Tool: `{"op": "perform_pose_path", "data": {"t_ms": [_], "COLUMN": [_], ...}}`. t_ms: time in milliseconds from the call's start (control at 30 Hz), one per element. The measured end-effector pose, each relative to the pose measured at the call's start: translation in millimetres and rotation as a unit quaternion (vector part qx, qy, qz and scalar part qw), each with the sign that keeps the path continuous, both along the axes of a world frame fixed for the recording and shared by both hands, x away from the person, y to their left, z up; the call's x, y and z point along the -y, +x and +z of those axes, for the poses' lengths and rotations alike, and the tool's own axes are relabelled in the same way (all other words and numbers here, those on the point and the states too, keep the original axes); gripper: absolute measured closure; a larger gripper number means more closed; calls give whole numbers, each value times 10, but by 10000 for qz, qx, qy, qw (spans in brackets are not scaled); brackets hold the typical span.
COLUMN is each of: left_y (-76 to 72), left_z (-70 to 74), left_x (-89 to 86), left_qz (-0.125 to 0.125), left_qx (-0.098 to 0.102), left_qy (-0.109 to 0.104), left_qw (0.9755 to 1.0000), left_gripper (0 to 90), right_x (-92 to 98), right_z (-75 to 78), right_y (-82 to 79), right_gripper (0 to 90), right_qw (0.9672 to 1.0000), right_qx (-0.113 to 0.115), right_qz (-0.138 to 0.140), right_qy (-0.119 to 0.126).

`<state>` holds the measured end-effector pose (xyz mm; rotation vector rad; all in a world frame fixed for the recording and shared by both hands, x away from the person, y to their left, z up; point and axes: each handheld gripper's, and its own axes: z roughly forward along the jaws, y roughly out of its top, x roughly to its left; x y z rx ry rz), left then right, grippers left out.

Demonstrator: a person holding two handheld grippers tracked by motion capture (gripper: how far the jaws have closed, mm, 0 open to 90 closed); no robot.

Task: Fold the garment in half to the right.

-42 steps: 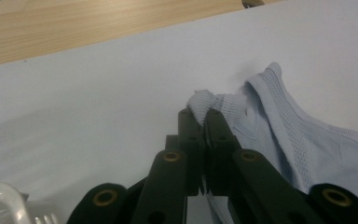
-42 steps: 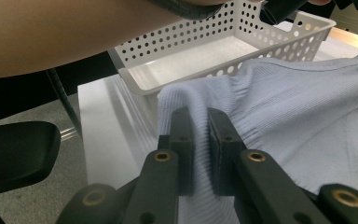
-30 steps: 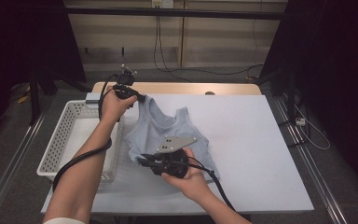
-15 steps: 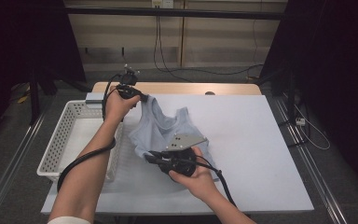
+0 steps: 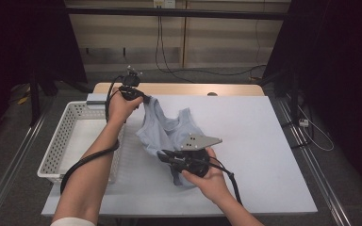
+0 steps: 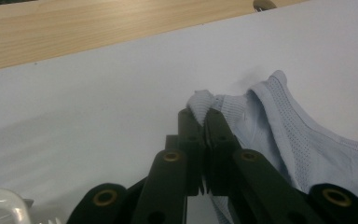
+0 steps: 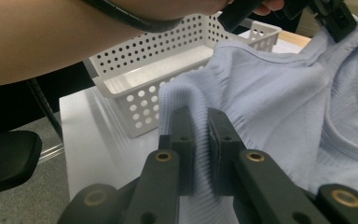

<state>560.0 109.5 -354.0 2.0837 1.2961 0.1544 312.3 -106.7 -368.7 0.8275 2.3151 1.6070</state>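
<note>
Both claws are clenched on the pale blue knit tank top: the left gripper pinches a shoulder strap at the far edge, the right gripper bites the ribbed hem nearer the person. Soft, light and limp, it sags between them over the white table beside the perforated plastic basket; hems and straps probably give the surest hold.

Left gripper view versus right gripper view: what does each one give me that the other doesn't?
The left gripper view alone shows the wooden table edge and the left gripper pinching a strap tip. The right gripper view alone shows the white basket, a forearm and the right gripper clamped on a ribbed hem. Both show the light blue tank top and the white tabletop.
</note>
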Motion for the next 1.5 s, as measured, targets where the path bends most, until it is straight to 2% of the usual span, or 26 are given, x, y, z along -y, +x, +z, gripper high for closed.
{"op": "perform_pose_path", "data": {"t_ms": [267, 733, 1067, 1500], "left_y": [5, 1, -6, -2], "left_z": [-26, -38, -13, -21], "left_x": [52, 159, 212, 188], "left_qz": [49, -7, -65, -23], "left_qx": [3, 51, 99, 59], "left_qy": [-10, -14, -11, -95], "left_qw": [10000, 10000, 9999, 9999], "left_gripper": [873, 873, 873, 873], "right_x": [135, 328, 350, 331], "right_z": [-45, -157, -162, -167], "right_y": [-1, -37, -64, -71], "right_gripper": [835, 836, 836, 836], "right_qw": [9999, 9991, 9990, 9991], "right_qx": [-20, -83, -69, -65], "right_qz": [-172, -420, -434, -410], "right_qy": [-3, 13, 1, -21]}}
